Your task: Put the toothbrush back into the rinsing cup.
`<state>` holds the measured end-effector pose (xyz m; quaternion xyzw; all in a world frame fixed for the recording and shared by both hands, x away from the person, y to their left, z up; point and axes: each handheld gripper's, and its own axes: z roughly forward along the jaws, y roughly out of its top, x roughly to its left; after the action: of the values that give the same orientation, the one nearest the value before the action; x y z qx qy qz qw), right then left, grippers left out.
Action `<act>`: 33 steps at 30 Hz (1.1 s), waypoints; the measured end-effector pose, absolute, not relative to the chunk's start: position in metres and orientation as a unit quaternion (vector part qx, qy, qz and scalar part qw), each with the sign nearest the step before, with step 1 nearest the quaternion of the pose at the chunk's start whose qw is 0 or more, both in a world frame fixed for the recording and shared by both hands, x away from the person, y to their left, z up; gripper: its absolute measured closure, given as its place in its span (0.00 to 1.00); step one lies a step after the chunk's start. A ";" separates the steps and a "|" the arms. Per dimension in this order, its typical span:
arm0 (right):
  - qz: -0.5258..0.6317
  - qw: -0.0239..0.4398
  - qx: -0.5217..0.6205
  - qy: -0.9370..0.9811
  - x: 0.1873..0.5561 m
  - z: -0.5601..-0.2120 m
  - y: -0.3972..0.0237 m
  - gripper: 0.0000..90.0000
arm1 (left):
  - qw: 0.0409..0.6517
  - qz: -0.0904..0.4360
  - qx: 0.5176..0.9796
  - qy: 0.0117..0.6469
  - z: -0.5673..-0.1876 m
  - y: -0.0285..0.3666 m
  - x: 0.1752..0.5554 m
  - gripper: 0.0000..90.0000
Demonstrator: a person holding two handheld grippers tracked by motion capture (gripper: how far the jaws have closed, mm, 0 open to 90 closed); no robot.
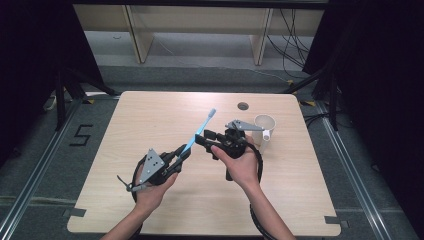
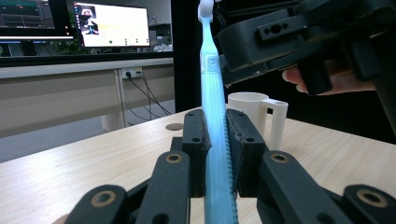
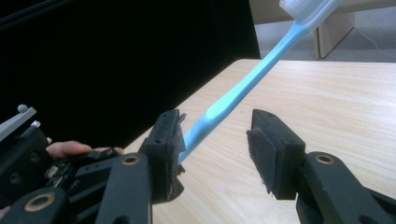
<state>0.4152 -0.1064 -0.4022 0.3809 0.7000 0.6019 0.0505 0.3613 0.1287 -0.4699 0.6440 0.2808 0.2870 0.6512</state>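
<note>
A light-blue toothbrush (image 1: 201, 129) with white bristles slants up over the middle of the wooden table (image 1: 150, 115). My left gripper (image 1: 183, 153) is shut on its lower handle; in the left gripper view both pads clamp the toothbrush (image 2: 212, 93), which rises straight ahead. My right gripper (image 1: 203, 137) reaches in from the right at mid-handle, open. In the right gripper view the toothbrush (image 3: 252, 77) passes between the jaws of the right gripper (image 3: 217, 144), close against the left pad, and the right pad stands well apart from it. A white mug (image 1: 265, 128) sits just behind the right hand.
A round hole (image 1: 243, 106) lies near the table's far edge. The mug (image 2: 254, 112) stands beyond the brush, handle toward the right. Monitors (image 2: 112, 23) and a desk stand past the table. Black curtains flank both sides.
</note>
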 end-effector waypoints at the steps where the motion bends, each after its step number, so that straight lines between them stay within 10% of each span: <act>1: 0.603 0.053 0.382 0.699 0.416 -0.402 -0.106 0.60 | 0.651 0.288 0.644 0.280 -0.470 0.128 0.361 0.87; 33: 0.617 0.058 0.380 0.687 0.422 -0.398 -0.106 0.78 | 0.649 0.284 0.652 0.271 -0.471 0.123 0.363 0.86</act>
<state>0.4220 -0.1061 -0.3985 0.3804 0.6865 0.6169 0.0583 0.3631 0.1235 -0.4705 0.6518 0.2708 0.2842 0.6488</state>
